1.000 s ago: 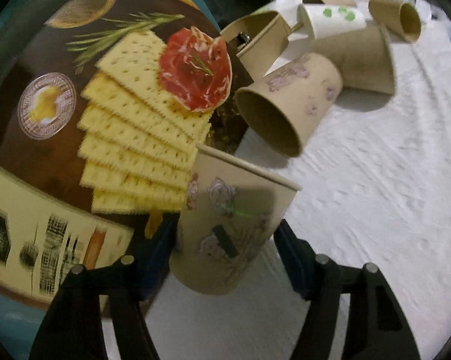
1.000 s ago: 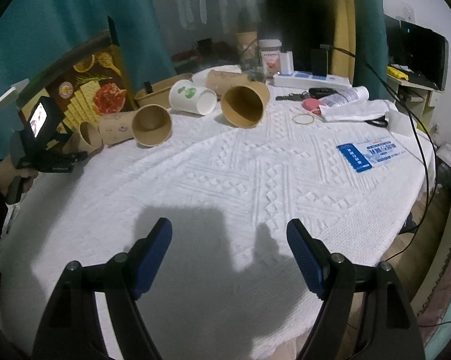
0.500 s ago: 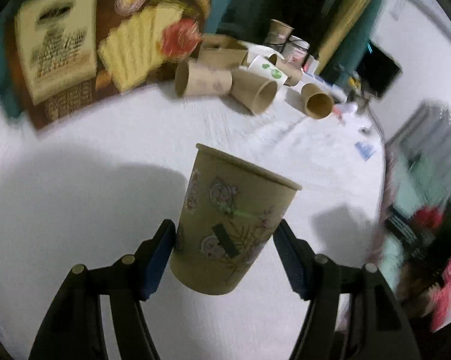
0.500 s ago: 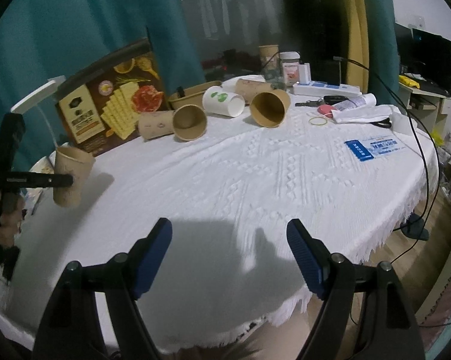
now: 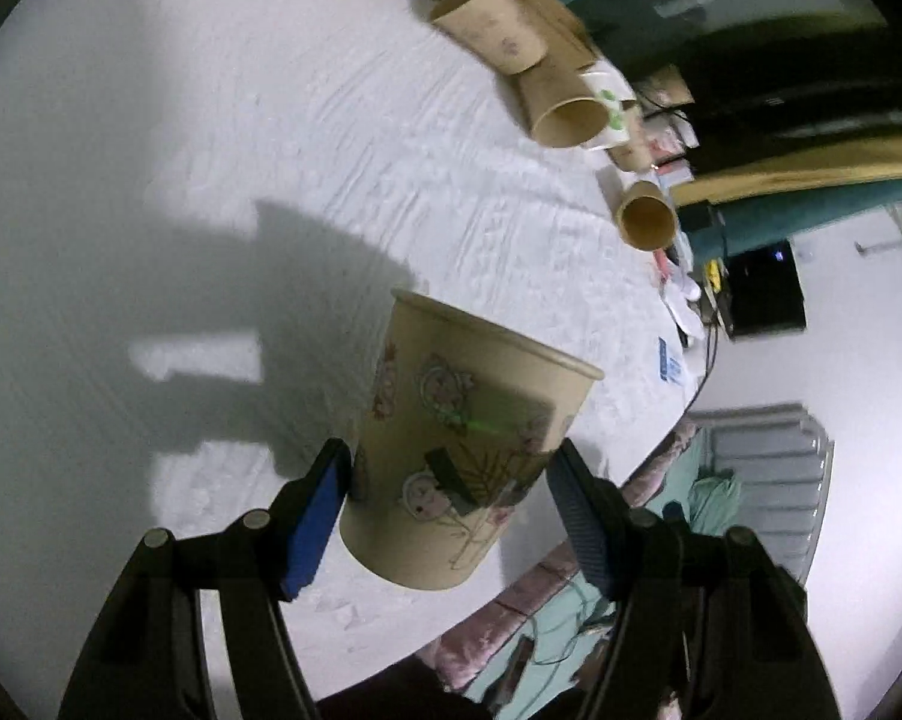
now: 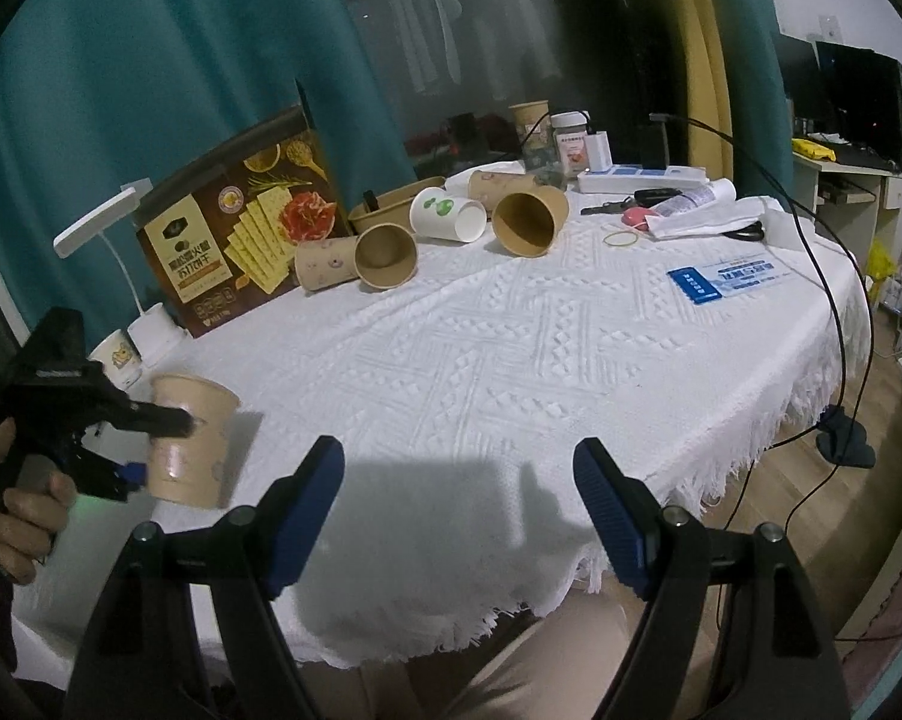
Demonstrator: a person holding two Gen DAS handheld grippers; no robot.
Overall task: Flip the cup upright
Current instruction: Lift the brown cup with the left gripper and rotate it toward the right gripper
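Observation:
My left gripper (image 5: 451,480) is shut on a tan paper cup with cartoon prints (image 5: 463,450). It holds the cup mouth-up, slightly tilted, above the near left part of the white tablecloth (image 6: 511,348). The same cup (image 6: 189,441) and left gripper (image 6: 150,444) show at the left in the right wrist view. My right gripper (image 6: 457,480) is open and empty over the table's near edge. Several other paper cups lie on their sides at the back, among them a tan one (image 6: 384,255), a white one (image 6: 447,213) and a larger tan one (image 6: 526,222).
A cracker box (image 6: 240,222) stands at the back left beside a white desk lamp (image 6: 144,324) and a small mug (image 6: 117,357). Jars, a power strip (image 6: 637,177), a blue leaflet (image 6: 727,276), a rubber band and cables lie at the back right.
My left gripper has carried the cup away from the cracker box toward the table's near left side and swung round. The right gripper has stayed open, its view pulling back.

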